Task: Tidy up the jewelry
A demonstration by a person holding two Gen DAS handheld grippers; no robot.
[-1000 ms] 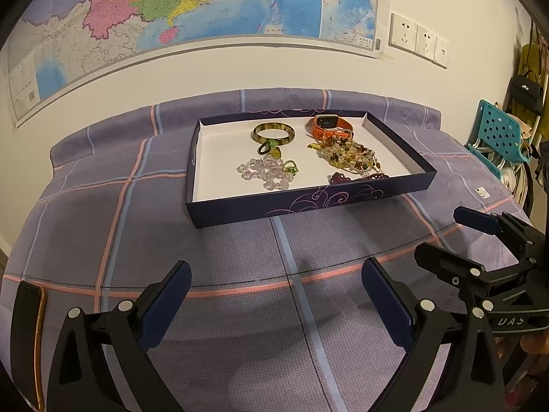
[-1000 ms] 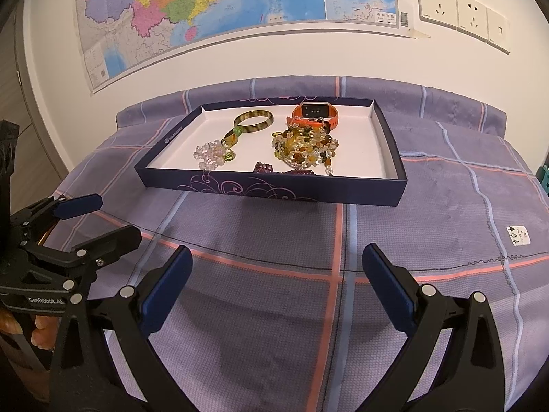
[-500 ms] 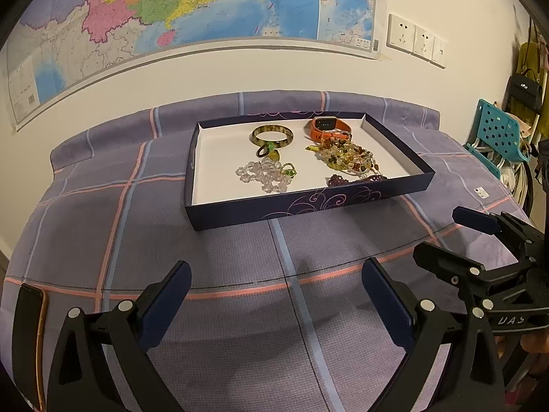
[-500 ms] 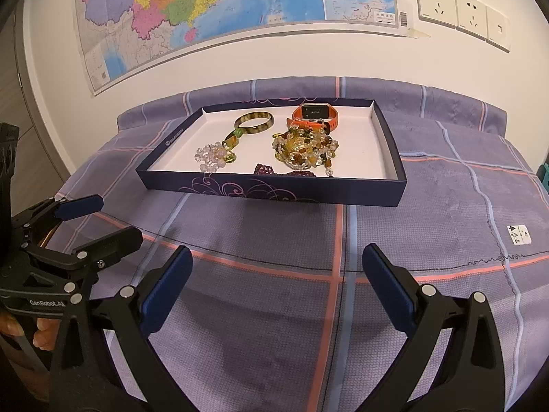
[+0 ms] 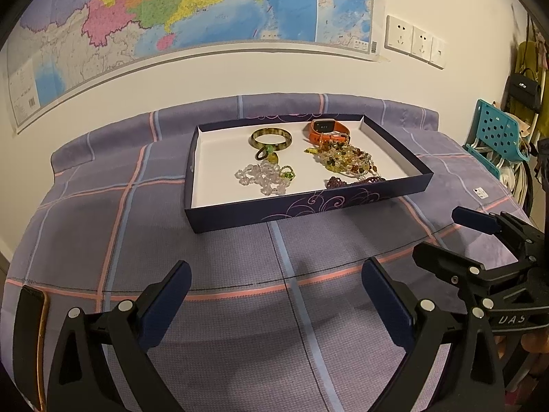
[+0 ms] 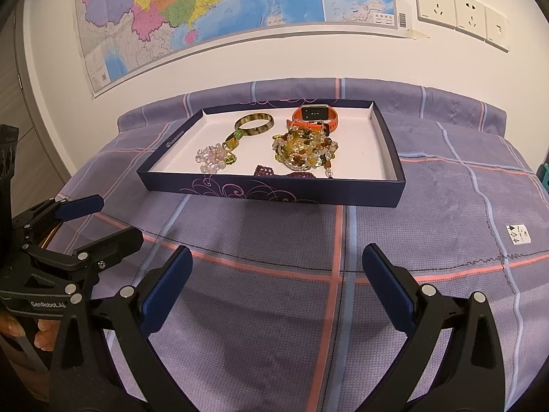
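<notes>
Left tool (image 5: 274,285): released, jaws spread wide, empty, above the purple checked cloth-covered surface (image 5: 240,250).
Right tool (image 6: 276,271): likewise released and empty.
Jewelry: mottled green bangle (image 5: 271,138), orange-strapped watch (image 5: 326,129) and amber bead heap (image 5: 346,159) lie in the shallow dark-blue cardboard tray (image 5: 308,202), ahead of both tools.

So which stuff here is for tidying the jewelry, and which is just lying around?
For the job: dark blue shallow box, brown-green bangle, orange watch, clear bead bracelet, amber bead pile, purple bead strand.

Lying about: phone, wall map, teal chair.
</notes>
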